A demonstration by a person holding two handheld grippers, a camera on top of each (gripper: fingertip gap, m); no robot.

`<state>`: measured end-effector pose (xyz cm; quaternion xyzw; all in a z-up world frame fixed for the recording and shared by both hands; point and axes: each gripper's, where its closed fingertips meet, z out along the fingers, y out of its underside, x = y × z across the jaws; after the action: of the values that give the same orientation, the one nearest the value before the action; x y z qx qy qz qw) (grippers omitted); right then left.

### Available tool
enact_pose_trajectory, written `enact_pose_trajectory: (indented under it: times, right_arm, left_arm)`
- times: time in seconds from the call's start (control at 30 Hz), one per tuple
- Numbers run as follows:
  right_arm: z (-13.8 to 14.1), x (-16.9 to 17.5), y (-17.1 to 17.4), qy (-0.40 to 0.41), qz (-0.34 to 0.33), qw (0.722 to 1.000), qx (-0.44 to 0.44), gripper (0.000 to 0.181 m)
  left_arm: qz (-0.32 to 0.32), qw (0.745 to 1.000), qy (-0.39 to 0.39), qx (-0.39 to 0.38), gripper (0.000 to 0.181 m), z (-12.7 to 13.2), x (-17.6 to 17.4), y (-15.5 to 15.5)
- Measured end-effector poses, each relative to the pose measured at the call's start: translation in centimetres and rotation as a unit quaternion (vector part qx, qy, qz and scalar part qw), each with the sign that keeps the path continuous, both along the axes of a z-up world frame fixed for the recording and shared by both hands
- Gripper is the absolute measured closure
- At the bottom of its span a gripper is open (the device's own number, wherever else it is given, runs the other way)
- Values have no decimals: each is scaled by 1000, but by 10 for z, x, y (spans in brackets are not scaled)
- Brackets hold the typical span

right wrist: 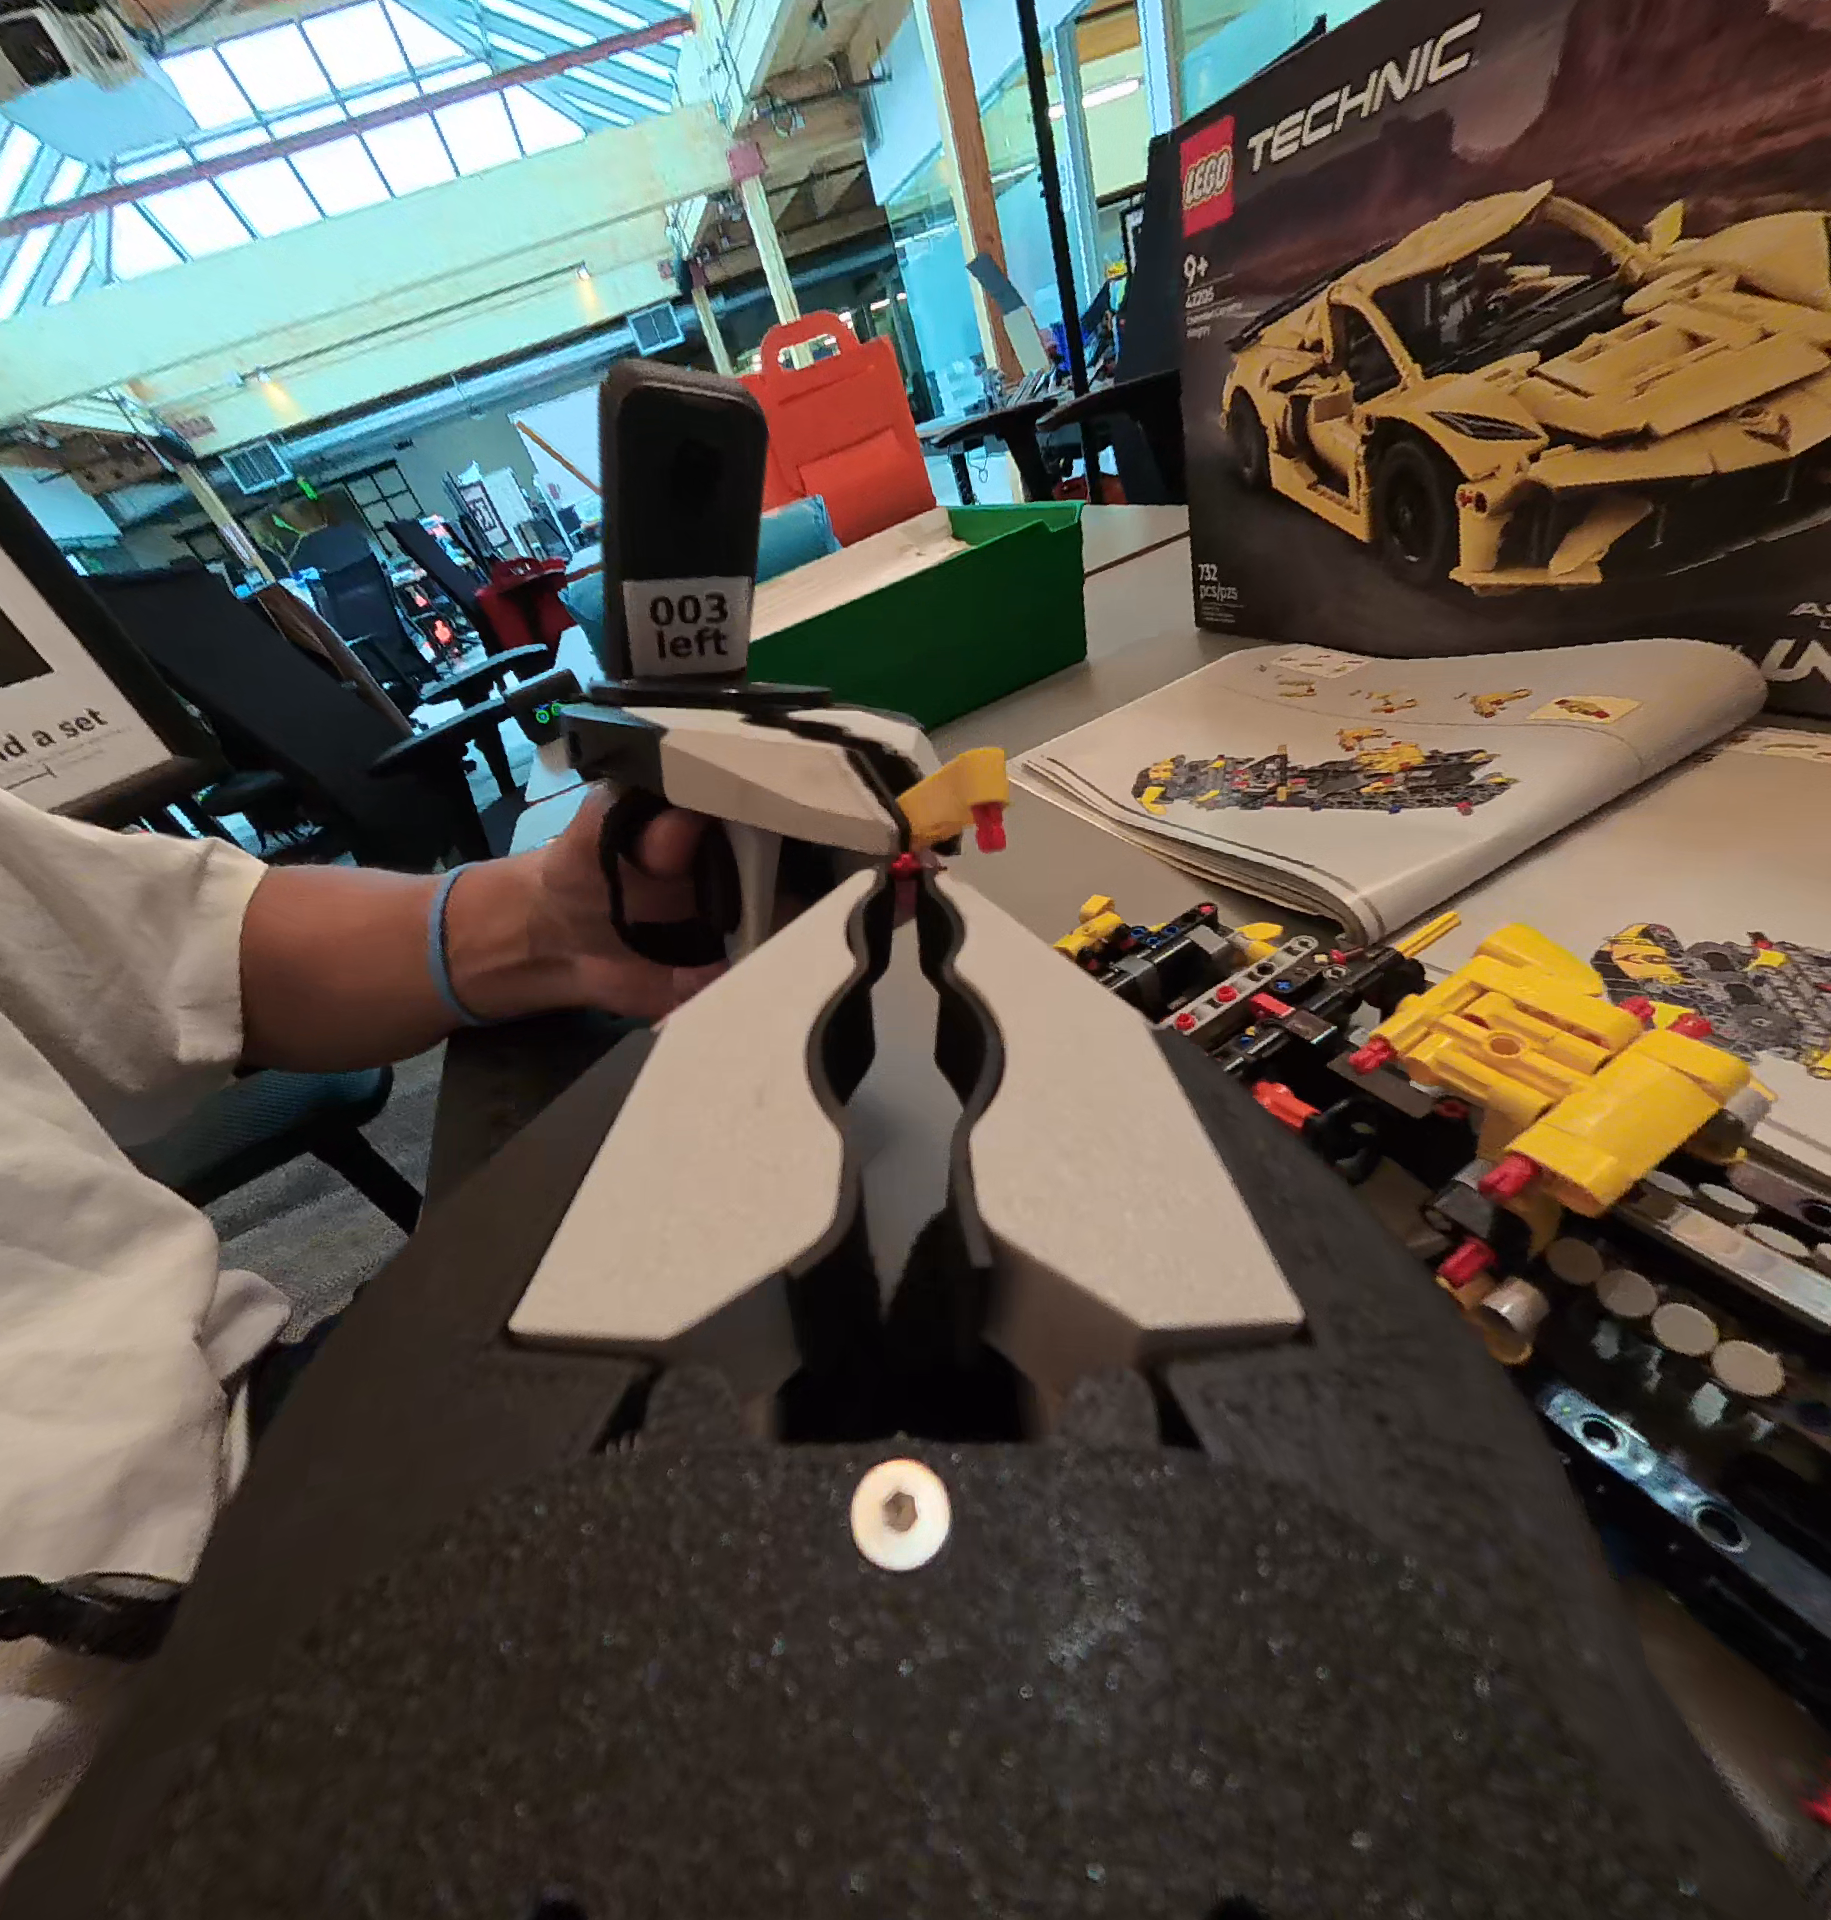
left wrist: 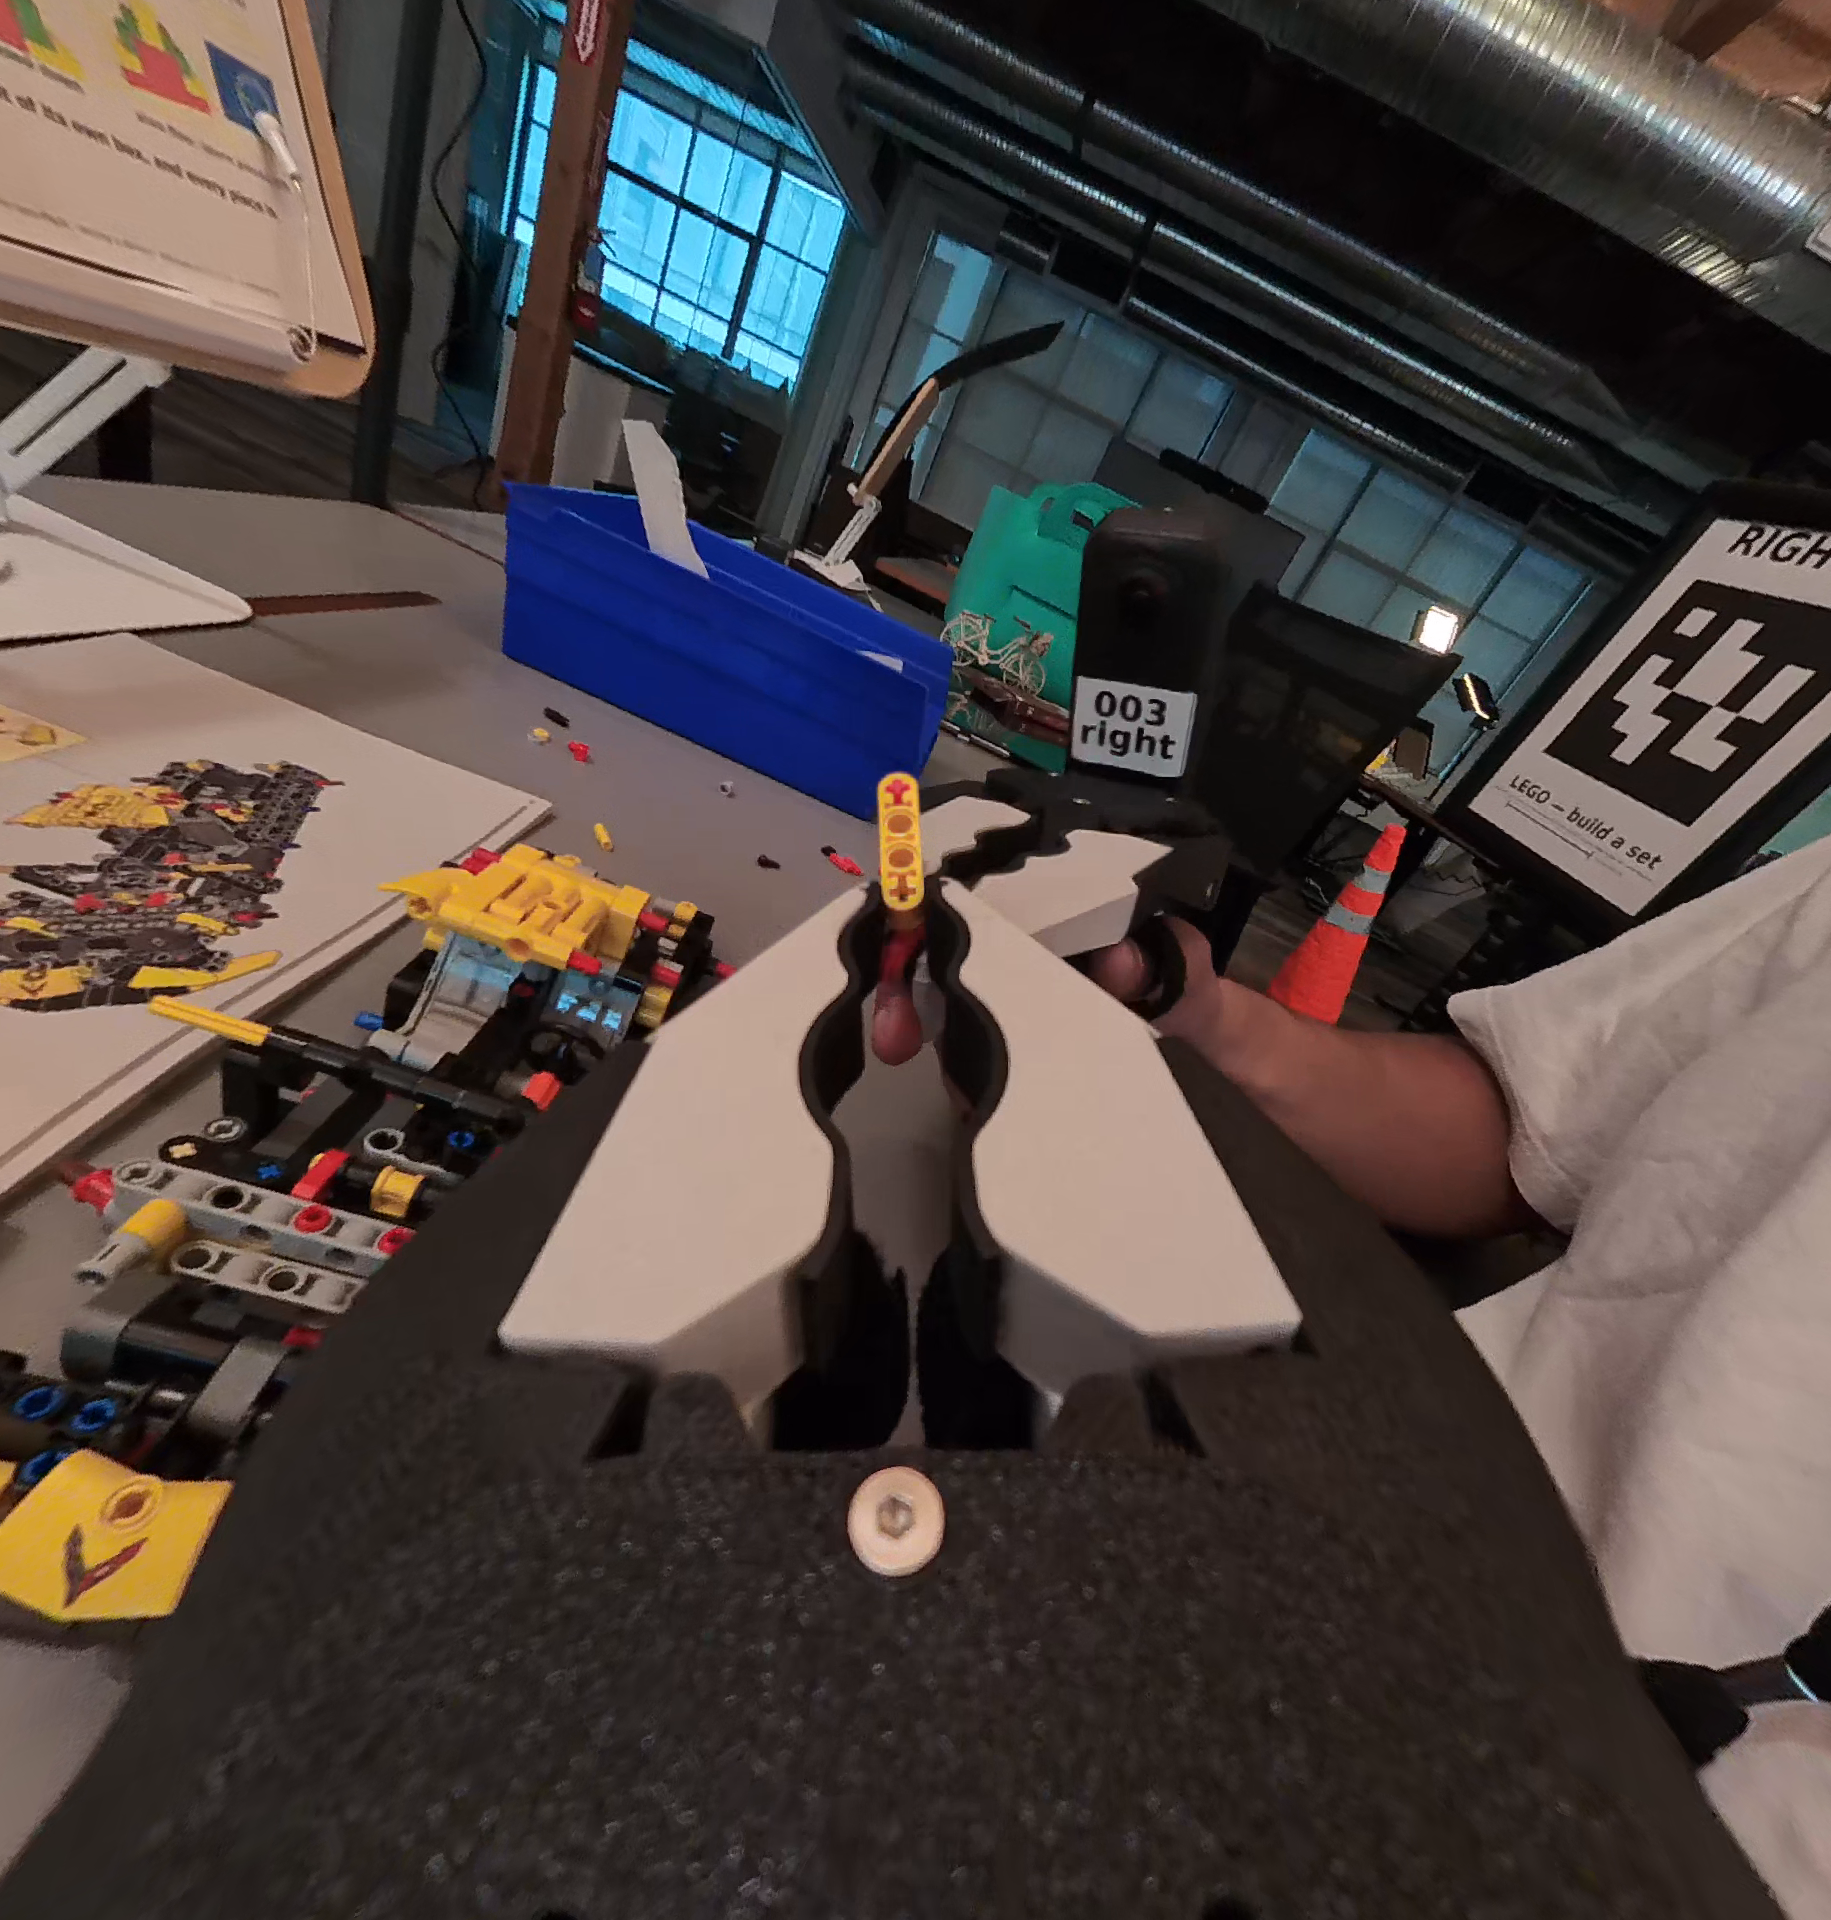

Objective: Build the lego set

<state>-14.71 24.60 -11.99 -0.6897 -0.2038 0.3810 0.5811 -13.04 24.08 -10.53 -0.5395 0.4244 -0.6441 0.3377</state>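
Gripping: left gripper (left wrist: 900, 894) clenched on small yellow beam (left wrist: 899, 842), held in air above table edge; right gripper (right wrist: 903, 883) clenched on red pin (right wrist: 903, 871).
Meeting pt: both tips nearly touch, pin just under beam's lower end.
Beam axis: left wrist view, long axis upright, holes face cam; right wrist view, seen side-on, pokes past left tips toward the right w/ a red peg at far end.
Surroundings: half-built car chassis (left wrist: 391, 1132) on grey table (left wrist: 371, 561), beside open instruction book (left wrist: 215, 831); loose pins scattered near blue bin (left wrist: 724, 644).
Left view only: blue bin, orange cone (left wrist: 1342, 935), marker board (left wrist: 1711, 707).
Right view only: set box (right wrist: 1534, 343), green tray (right wrist: 942, 613).
In the way: own grey fingers (right wrist: 724, 1101) hide most of pin.
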Motion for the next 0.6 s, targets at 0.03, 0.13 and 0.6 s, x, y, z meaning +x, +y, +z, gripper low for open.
enact_pose_trajectory:
  times: [0.03,0.13,0.6]
  right_arm:
    - [0,0,-1,-2,4,1000,0,178]
    - [-5,0,-1,-10,6,1000,-9,177]
    - [27,4,0,-198,-125,934,270,178]
  left_arm:
    - [-7,1000,4,-2,174,-1,0,-1]
    - [-9,1000,20,3,174,-7,0,-2]
    - [-84,924,-129,-349,174,26,-26,38]
